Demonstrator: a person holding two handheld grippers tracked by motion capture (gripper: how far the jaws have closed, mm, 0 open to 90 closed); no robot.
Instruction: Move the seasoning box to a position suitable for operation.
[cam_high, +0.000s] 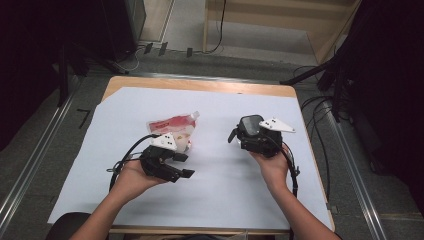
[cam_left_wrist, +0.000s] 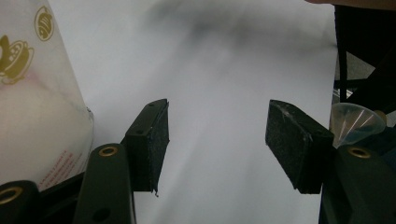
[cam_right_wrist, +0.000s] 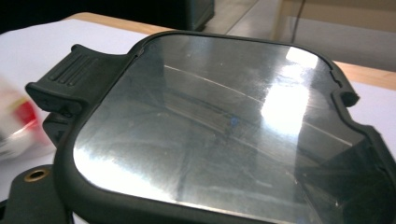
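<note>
A red and white spouted pouch lies on the white sheet, left of the middle. My left gripper rests just in front of it, open, its jaws pointing right. In the left gripper view the pads stand wide apart over bare sheet, with the pouch at the left. My right gripper is shut on a black-framed lid with a clear panel, held above the sheet at the right. In the right gripper view that lid covers the jaws, and the pouch is blurred at the left.
The wooden table shows past the sheet's far edge. A clear plastic funnel sits at the right edge of the left gripper view. Cables trail from both grippers, and dark stands and rails flank the table.
</note>
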